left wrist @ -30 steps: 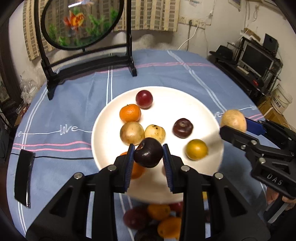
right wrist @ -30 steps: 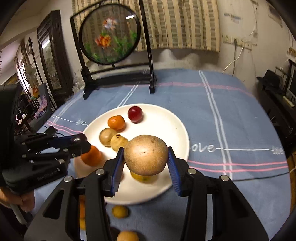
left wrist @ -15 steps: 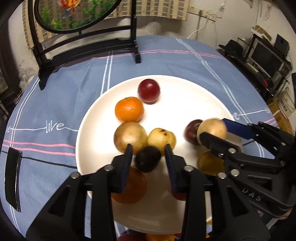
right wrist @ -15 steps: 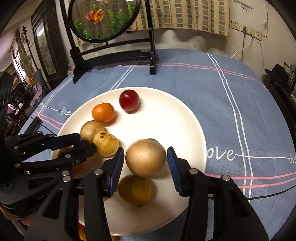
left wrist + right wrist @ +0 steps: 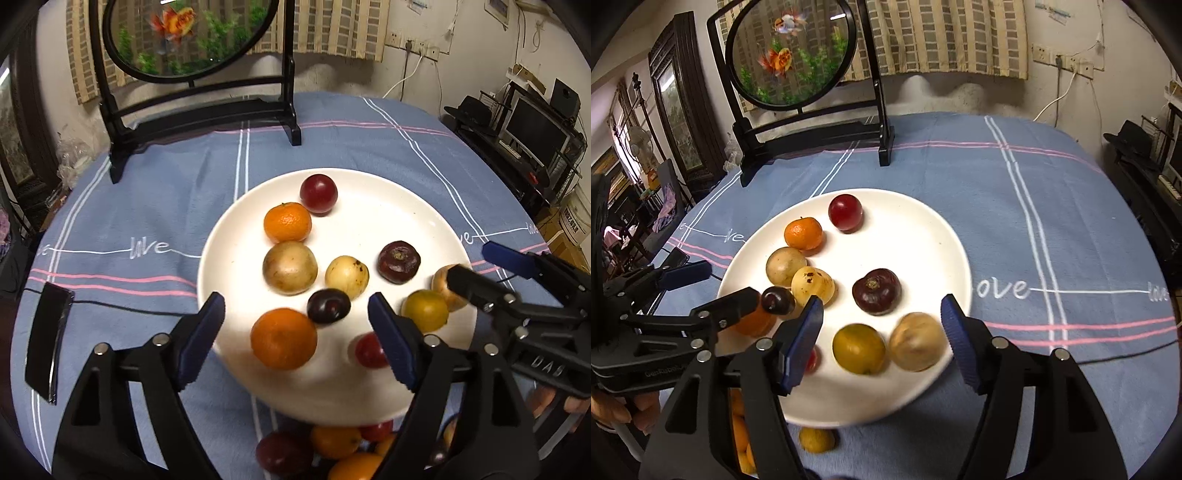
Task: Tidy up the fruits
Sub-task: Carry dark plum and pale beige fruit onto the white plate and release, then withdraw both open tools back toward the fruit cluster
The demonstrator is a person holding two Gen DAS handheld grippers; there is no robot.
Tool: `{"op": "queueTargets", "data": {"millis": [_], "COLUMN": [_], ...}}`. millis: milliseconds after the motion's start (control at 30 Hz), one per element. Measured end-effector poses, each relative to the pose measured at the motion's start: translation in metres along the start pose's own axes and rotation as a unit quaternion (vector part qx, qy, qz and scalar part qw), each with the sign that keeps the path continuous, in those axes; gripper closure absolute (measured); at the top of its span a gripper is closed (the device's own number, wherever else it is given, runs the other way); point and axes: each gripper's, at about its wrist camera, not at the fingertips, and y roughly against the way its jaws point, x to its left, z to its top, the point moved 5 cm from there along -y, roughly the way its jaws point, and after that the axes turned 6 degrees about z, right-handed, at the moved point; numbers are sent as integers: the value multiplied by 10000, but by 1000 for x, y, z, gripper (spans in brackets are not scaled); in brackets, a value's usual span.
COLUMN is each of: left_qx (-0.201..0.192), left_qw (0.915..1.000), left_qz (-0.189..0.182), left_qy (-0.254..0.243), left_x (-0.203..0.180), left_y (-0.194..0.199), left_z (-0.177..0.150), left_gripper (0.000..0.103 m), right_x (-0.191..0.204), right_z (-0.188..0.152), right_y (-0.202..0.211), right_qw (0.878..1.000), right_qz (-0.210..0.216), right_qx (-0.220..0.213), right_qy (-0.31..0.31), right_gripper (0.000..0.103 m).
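Both tongs are opening: left tongs (image 5: 295,321) release the dark plum (image 5: 328,305), right tongs (image 5: 881,332) the brown fruit (image 5: 916,341), both on the white plate (image 5: 923,236). Drop done, it seems; next, fetch the loose fruit (image 5: 816,439) off the desk.

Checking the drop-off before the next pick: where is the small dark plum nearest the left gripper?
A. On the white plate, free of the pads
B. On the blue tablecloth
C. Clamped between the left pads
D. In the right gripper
A: the dark plum rests on the white plate, clear of the opening left gripper.
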Motion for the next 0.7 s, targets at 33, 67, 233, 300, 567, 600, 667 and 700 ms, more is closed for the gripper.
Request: {"op": "queueTargets", "data": {"millis": [33,67,233,300,567,600,667,700], "left_qx": [-25,-44,-111,-141,-201,-212,-250,-257], "left_qw": [10000,10000,9999,9998,9998,9998,9997,9996], "left_qz": [-4,-28,-76,-78,-58,-62,-80,-79], "left_qy": [2,17,101,99,33,25,24,31], "left_x": [1,2,7,9,17,17,19,19], "left_y": [6,11,34,43,73,77,86,88], "left_z": [-3,-6,-27,-38,-81,-84,-95,-98], "left_gripper": [19,18,15,14,14,14,13,13], "right_x": [0,2,10,13,29,29,30,31], "right_z": [-1,-5,-29,-40,-95,-101,-112,-117], "right_y": [3,10,35,44,73,76,82,83], "right_qw": [10000,10000,9999,9999,9998,9999,9999,9999], "right_qz": [-2,-7,-34,-38,-61,-45,-35,-23], "right_qx": [-15,-41,-113,-134,-126,-119,-129,-117], "right_qy": [3,24,86,79,129,85,-2,-53], "right_gripper": [36,36,36,36,36,36,36,36]}}
